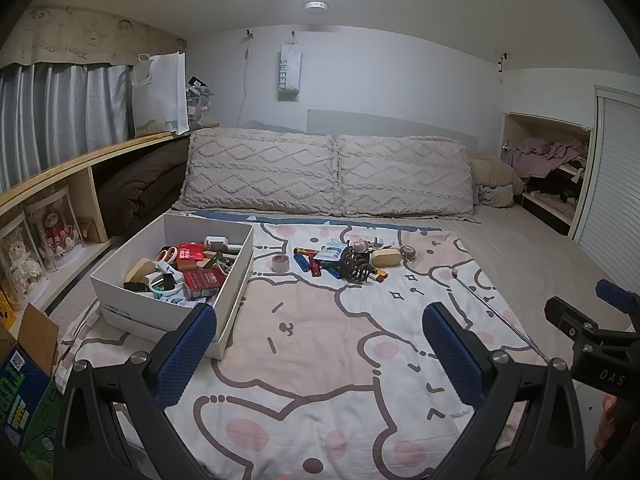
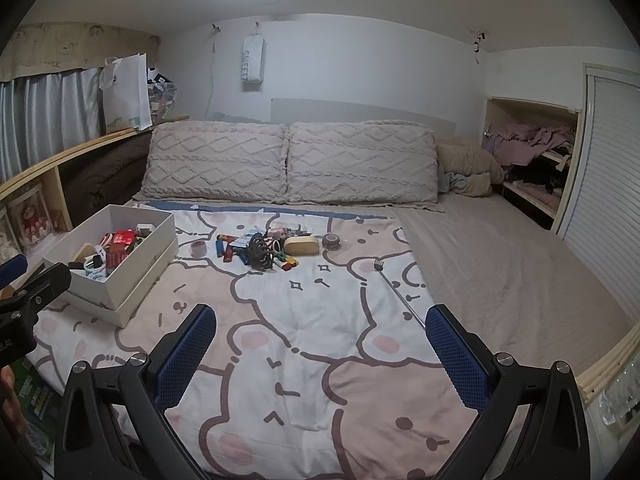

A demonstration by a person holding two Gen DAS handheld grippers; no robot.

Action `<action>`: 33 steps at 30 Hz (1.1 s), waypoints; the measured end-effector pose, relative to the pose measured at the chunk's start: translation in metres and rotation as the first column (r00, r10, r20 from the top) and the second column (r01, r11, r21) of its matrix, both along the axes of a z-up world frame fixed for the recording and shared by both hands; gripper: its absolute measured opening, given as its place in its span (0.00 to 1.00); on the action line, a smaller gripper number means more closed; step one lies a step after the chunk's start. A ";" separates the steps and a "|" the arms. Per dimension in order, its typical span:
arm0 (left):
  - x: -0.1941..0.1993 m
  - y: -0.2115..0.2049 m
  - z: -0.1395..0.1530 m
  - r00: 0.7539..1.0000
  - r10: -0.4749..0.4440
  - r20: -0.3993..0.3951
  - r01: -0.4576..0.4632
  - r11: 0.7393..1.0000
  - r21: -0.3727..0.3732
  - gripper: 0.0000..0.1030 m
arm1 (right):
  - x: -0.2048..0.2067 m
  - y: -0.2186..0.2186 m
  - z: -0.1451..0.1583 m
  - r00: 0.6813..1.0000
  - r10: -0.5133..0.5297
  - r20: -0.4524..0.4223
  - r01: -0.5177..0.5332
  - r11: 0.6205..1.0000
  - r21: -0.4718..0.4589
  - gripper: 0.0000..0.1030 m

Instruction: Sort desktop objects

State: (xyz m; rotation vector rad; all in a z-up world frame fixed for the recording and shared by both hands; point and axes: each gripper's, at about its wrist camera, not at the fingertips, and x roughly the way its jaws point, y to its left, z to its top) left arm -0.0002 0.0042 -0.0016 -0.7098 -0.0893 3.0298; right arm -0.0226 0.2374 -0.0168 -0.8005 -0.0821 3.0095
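- Nearest, the left gripper (image 1: 320, 360) and right gripper (image 2: 320, 360) both hang spread wide and empty above the pink-and-white cartoon-bear blanket (image 2: 304, 320) on the bed.
- "DAS" is printed on the right gripper's black body, seen from the left wrist view.
- At the left, the white cardboard box (image 1: 236, 280) already holds a red packet, scissors and other small items, so sorting looks partly done.
- Further on, a loose pile of small objects (image 1: 344, 260) remains on the blanket: a black claw hair clip (image 1: 354, 266), a grey tape roll (image 1: 281, 264), a pale oval case (image 1: 386, 257).
- Farthest, a white hanging bag (image 1: 289, 72) on the wall reads "SWEET".
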 end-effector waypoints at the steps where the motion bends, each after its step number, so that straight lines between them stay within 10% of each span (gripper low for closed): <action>1: 0.000 0.000 -0.001 1.000 0.000 0.000 0.000 1.000 0.000 1.00 | 0.000 0.000 0.000 1.000 0.001 0.001 -0.001 1.000 0.000 1.00; 33: -0.033 0.001 -0.031 0.996 -0.006 0.087 0.007 1.000 -0.007 1.00 | -0.029 -0.007 -0.033 0.996 0.029 0.090 -0.028 1.000 -0.011 1.00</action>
